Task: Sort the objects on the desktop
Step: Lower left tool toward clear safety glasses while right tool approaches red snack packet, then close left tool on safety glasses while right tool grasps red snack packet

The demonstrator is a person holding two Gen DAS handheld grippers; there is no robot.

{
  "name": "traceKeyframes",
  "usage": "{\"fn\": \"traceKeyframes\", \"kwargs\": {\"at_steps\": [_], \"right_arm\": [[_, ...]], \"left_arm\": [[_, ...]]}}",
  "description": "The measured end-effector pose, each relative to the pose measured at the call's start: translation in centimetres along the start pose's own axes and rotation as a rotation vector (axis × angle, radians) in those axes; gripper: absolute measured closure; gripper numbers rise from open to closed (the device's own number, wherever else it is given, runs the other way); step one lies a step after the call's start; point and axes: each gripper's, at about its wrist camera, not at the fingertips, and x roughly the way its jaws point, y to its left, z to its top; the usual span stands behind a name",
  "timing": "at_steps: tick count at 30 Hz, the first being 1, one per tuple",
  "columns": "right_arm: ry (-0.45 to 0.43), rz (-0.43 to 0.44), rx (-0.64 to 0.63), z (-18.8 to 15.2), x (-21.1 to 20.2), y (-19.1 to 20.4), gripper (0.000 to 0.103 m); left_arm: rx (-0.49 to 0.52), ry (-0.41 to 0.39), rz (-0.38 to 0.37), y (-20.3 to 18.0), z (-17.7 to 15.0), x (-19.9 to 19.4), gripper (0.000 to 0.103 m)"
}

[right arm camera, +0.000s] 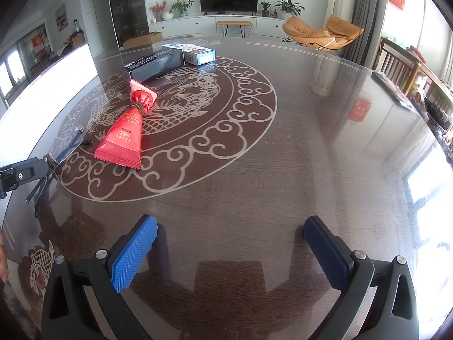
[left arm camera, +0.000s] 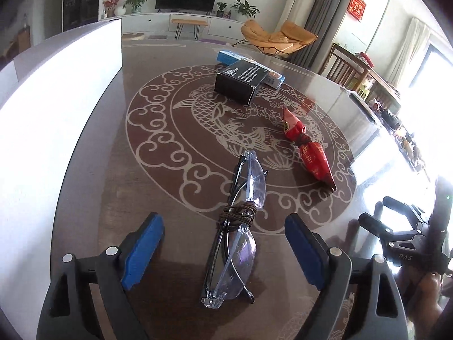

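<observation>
Clear folded glasses point(left arm camera: 237, 232), tied round the middle with brown cord, lie on the dark table between the wide-open fingers of my left gripper point(left arm camera: 223, 223), which does not touch them. They show faintly at the left edge of the right wrist view point(right arm camera: 66, 147). A red snack packet point(left arm camera: 308, 147), also cord-tied, lies to their right point(right arm camera: 126, 133). A black box point(left arm camera: 240, 80) and a blue box point(left arm camera: 271, 78) lie farther back. My right gripper point(right arm camera: 230, 226) is open and empty over bare table; its body shows in the left wrist view point(left arm camera: 407, 235).
A white bin wall point(left arm camera: 56, 130) stands along the table's left side point(right arm camera: 51, 85). The table point(right arm camera: 311, 141) is dark wood with a pale fish-and-cloud ring pattern. A chair and cluttered shelf stand beyond the right edge.
</observation>
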Motion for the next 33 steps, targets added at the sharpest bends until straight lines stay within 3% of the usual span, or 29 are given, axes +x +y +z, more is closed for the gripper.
{"fn": "traceKeyframes", "kwargs": {"at_steps": [8,12,18,24,26,30,33], "right_arm": [[0.0,0.0,-0.001,0.0,0.0,0.0,0.0],[0.0,0.0,0.0,0.0,0.0,0.0,0.0],[0.0,0.0,0.0,0.0,0.0,0.0,0.0],[0.014,0.006,-0.007,0.3,0.1,0.0,0.0],[0.042,0.084,-0.009,1.6,0.0,0.2,0.0],[-0.061,0.199,0.044,6.4,-1.2,2.1,0.0],[0.034,0.23,-0.019,10.0,1.8,5.4,0.001]], "left_arm": [[0.151,0.016,0.048,-2.1,-0.3,1.1,0.015],[0.203,0.025,0.122,-2.7,0.3,2.1,0.015],[0.143,0.02,0.149,-1.5,0.5,2.2,0.001],[0.149,0.027,0.159,-1.7,0.4,2.4,0.0],[0.149,0.026,0.161,-1.8,0.4,2.5,0.0],[0.148,0.026,0.161,-1.7,0.4,2.4,0.0],[0.148,0.026,0.161,-1.7,0.4,2.5,0.0]]}}
